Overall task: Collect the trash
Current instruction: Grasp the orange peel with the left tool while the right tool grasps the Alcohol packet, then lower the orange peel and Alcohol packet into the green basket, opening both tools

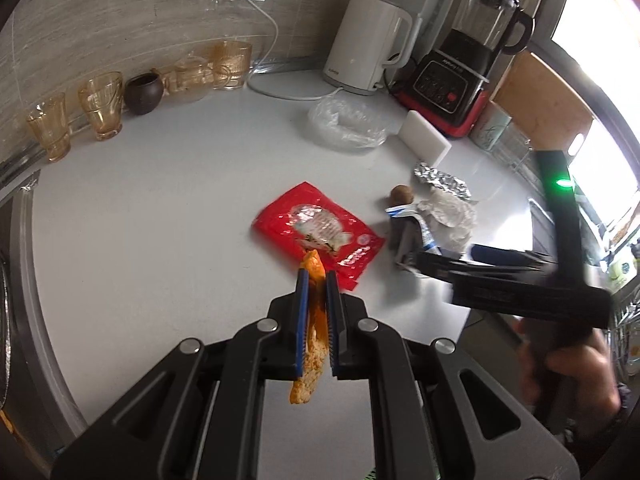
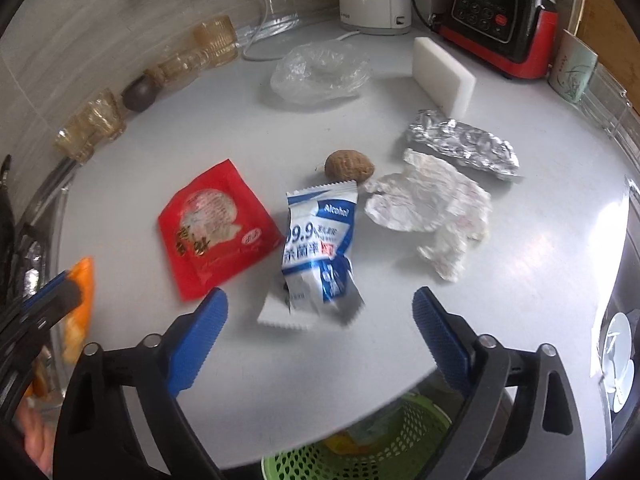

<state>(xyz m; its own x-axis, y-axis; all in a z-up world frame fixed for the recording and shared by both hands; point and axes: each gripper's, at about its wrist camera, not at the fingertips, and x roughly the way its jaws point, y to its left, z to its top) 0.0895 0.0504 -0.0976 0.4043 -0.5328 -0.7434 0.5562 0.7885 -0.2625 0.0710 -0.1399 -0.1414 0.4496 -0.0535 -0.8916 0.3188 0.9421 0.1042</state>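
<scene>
My left gripper (image 1: 317,276) is shut on an orange peel (image 1: 310,356), held above the white counter (image 1: 160,220); the peel also shows at the left in the right wrist view (image 2: 82,296). My right gripper (image 2: 320,312) is open and empty, its jaws wide on either side of a blue-and-white alcohol wipe packet (image 2: 318,252). A red snack wrapper (image 2: 214,228) lies left of the packet. A brown nut (image 2: 349,166), crumpled white paper (image 2: 432,208), crushed foil (image 2: 464,142) and a clear plastic bag (image 2: 320,70) lie beyond.
A green trash basket (image 2: 360,444) sits below the counter's front edge. A white sponge block (image 2: 444,74), white kettle (image 1: 370,44) and red-black blender (image 1: 464,68) stand at the back. Amber glasses (image 1: 100,106) and a dark pot (image 1: 143,94) line the left wall.
</scene>
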